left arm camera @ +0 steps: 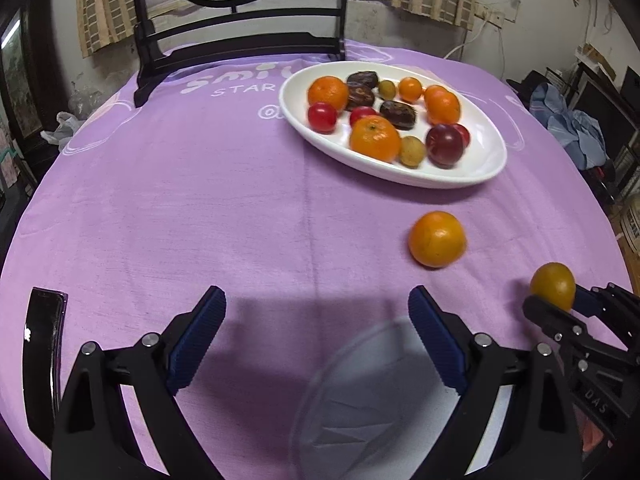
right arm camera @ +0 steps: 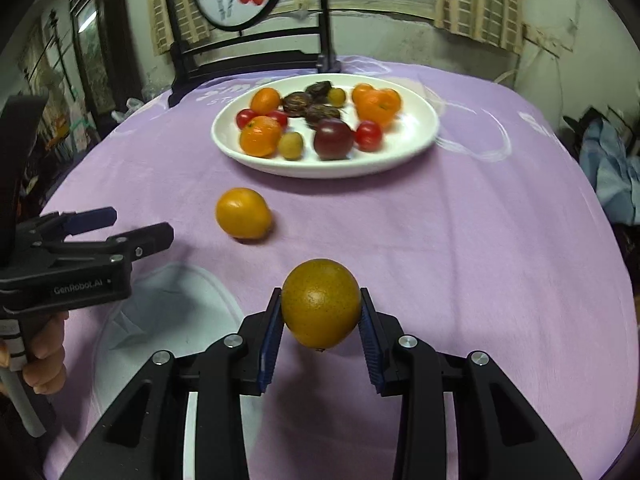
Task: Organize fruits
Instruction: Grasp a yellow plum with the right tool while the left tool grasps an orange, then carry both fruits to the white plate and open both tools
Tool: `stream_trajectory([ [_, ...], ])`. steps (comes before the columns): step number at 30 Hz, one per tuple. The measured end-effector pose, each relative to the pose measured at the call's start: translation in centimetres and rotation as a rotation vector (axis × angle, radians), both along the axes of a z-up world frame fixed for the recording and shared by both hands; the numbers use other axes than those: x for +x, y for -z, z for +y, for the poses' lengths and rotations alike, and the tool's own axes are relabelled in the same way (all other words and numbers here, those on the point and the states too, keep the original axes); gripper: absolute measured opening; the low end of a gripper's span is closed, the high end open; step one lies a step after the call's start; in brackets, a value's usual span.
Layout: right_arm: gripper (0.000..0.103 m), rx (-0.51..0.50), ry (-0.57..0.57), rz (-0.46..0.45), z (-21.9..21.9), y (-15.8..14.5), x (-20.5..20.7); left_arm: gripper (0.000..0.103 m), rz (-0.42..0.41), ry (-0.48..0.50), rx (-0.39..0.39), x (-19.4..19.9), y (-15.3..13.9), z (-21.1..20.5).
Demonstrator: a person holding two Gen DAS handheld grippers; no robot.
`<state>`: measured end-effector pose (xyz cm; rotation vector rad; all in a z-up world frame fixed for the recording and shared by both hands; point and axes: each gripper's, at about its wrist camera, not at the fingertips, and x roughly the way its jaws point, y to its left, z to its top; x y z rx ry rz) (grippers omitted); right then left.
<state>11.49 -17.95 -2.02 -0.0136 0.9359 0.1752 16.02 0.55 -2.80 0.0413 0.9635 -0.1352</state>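
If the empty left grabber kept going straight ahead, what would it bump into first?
Probably nothing soon: ahead of the open left gripper lies bare purple tablecloth. The loose orange and white plate sit off to its right. Depth is uncertain.

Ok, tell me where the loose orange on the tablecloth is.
The loose orange lies alone on the purple tablecloth, just in front of the white plate. In the right wrist view it sits left of centre, beyond the open left hand-held gripper.

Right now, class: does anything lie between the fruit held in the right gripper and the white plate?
Yes. A loose orange lies on the purple cloth between the held fruit in the right gripper and the white plate, slightly left of the straight path.
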Motion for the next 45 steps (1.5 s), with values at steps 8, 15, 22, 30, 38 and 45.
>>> stream_trajectory([
  [8, 0.037, 0.025, 0.001, 0.001, -0.9, 0.2, -0.2, 0.091, 0.015, 0.024, 0.039, -0.4, 1.0, -3.2],
  [15, 0.037, 0.054, 0.025, -0.018, -2.2, -0.6, -0.5, 0.091, -0.007, 0.083, 0.095, 0.1, 1.5, -6.9],
  [22, 0.037, 0.046, 0.026, -0.049, -2.3, -1.4, -0.9, 0.066, 0.024, 0.042, 0.08, 3.3, 2.2, -8.3],
  [30, 0.037, 0.044, 0.025, -0.037, -2.4, -0.9, -0.6, 0.041, 0.013, 0.064, 0.083, 2.4, 1.3, -8.3],
  [38, 0.037, 0.026, 0.017, -0.044, -1.9, -0.7, -0.8, 0.041, -0.012, 0.062, 0.071, 0.7, -1.0, -5.3],
  [45, 0.037, 0.062, 0.002, -0.077, -1.3, -2.8, -0.3, 0.041, -0.082, 0.08, 0.069, 0.7, -3.9, -3.9],
])
